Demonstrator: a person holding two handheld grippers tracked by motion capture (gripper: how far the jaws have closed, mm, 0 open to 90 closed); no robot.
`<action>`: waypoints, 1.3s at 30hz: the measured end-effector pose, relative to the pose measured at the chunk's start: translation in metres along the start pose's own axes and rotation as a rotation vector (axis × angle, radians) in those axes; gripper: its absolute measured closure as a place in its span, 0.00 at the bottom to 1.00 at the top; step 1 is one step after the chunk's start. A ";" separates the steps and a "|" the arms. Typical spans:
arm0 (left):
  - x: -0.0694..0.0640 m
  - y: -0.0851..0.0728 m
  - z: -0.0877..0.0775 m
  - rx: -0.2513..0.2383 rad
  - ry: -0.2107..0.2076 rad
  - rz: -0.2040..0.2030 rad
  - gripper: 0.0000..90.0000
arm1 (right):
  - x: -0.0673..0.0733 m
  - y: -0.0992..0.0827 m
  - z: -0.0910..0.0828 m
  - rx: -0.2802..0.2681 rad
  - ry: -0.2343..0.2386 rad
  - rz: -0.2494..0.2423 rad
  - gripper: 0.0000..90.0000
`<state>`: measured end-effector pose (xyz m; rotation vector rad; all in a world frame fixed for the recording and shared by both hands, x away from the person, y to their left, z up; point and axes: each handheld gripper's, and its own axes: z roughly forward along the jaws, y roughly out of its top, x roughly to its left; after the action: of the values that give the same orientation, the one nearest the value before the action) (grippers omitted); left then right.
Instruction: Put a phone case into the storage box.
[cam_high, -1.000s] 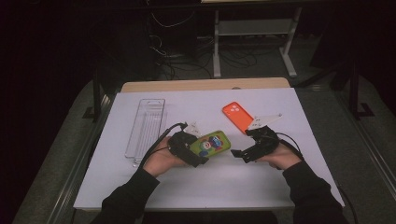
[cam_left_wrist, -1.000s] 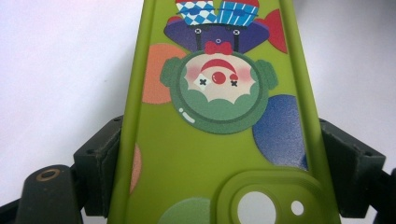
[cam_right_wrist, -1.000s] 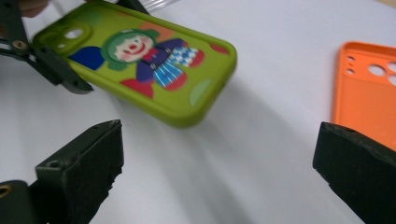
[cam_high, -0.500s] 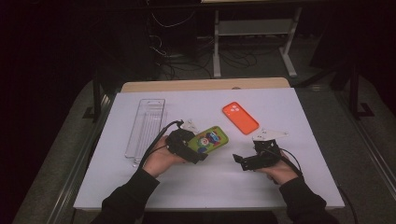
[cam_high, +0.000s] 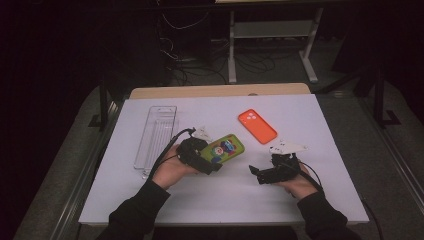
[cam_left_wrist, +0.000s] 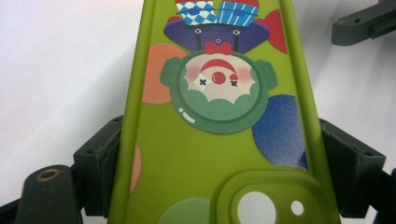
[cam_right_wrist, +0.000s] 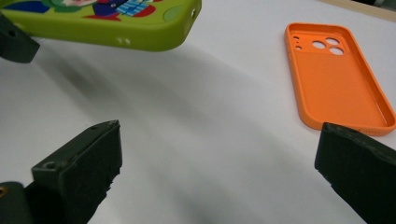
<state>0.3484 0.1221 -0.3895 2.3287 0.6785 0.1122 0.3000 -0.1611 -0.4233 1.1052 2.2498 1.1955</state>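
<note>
A green phone case (cam_high: 223, 148) printed with a clown picture is held just above the white table, with my left gripper (cam_high: 209, 162) shut on its two long edges near the camera cut-out. In the left gripper view the green case (cam_left_wrist: 215, 116) runs up between both jaws. My right gripper (cam_high: 256, 173) rests low near the table's front right, open, with nothing between its jaws. In the right gripper view the green case (cam_right_wrist: 107, 21) hangs at the upper left. An orange phone case (cam_high: 257, 126) lies hollow side up behind the right gripper, and the orange case (cam_right_wrist: 334, 77) lies beyond the right jaw.
A clear plastic tray (cam_high: 156, 134) lies lengthwise on the left of the white table (cam_high: 310, 120). A wooden strip runs along the table's far edge. Dark floor, cables and a desk frame lie beyond.
My right gripper has drawn back from the green case toward the front right of the table and has lowered. The left gripper keeps its hold on the green case.
</note>
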 end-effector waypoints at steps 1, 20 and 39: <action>0.002 0.000 -0.001 0.019 -0.002 0.019 0.17 | 0.000 0.000 0.000 -0.002 -0.003 -0.013 0.00; 0.002 -0.001 0.000 0.022 -0.003 0.024 0.17 | 0.013 0.002 0.000 -0.025 -0.081 -0.187 0.00; 0.002 -0.001 0.001 0.017 0.001 0.028 0.17 | 0.032 0.002 0.002 -0.019 -0.187 -0.437 0.00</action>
<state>0.3497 0.1228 -0.3910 2.3554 0.6495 0.1201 0.2818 -0.1344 -0.4219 0.6368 2.1768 0.8916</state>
